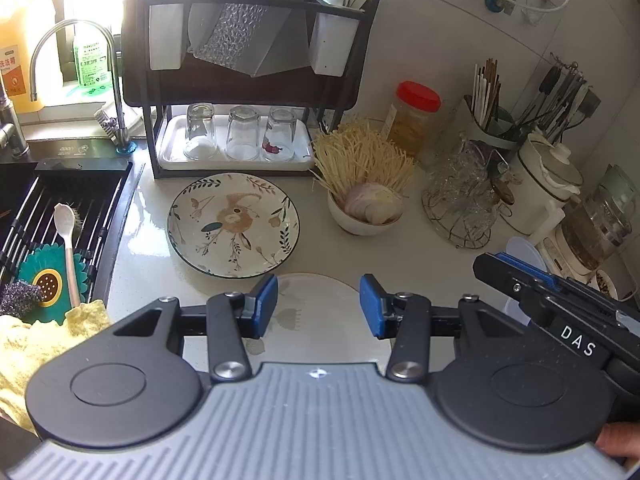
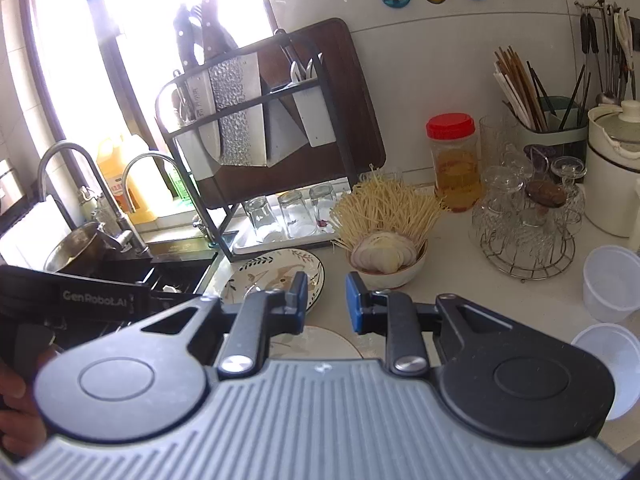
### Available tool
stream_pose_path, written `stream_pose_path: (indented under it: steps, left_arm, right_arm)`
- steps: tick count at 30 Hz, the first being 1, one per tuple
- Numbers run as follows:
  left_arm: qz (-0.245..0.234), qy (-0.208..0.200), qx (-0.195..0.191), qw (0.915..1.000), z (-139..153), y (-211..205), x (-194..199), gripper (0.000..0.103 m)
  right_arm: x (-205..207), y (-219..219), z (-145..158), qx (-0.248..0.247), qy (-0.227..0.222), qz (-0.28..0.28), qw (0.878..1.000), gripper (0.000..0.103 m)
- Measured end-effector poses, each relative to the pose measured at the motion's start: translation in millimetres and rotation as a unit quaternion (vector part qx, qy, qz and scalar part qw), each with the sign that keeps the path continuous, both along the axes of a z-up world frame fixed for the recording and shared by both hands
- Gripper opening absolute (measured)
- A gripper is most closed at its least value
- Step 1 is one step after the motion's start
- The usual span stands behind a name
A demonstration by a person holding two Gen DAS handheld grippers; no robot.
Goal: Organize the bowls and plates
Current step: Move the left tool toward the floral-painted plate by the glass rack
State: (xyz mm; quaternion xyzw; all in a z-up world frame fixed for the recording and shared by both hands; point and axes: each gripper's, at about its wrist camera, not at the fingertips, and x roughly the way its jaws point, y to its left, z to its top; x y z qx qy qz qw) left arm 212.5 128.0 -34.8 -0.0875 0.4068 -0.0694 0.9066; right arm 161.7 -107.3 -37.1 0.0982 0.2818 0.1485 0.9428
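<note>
- Plate (image 1: 233, 225) w/ leaf print lies loose in front of rack (image 1: 256, 80), 2nd plate (image 1: 320, 312) nearer; bowl (image 1: 366, 216) right of rack — none stowed.
- L gripper (image 1: 319, 306) half open, empty; R gripper (image 2: 327, 300) narrow gap, empty.

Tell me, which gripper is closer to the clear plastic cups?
Right. The right gripper hovers beside the clear plastic cups; the left gripper is farther away, over the pale plate.

Patterned plate (image 2: 276, 276) — perhaps beneath empty jaws

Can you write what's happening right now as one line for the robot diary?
left gripper: jaws open, empty | right gripper: jaws open, empty | patterned plate: on counter | pale plate: below jaws | bowl: untouched
</note>
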Motion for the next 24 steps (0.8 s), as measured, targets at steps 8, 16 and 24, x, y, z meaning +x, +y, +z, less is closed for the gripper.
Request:
stream_pose_path:
  steps: [8, 16, 24]
  left_arm:
    - [0.012, -0.006, 0.0, 0.9999, 3, -8, -21, 0.051]
    - [0.01, 0.002, 0.0, 0.9999, -1, -12, -32, 0.051]
    - [0.002, 0.01, -0.001, 1.0, -6, -18, -33, 0.052]
  right_arm:
    - [-15, -6, -1, -0.003, 0.006, 0.02, 1.0, 0.025]
    - [-26, -6, -3, -0.003, 0.009, 0.031, 0.999, 0.025]
    - [-34, -8, -10, -0.007, 0.029, 0.027, 0.999, 0.025]
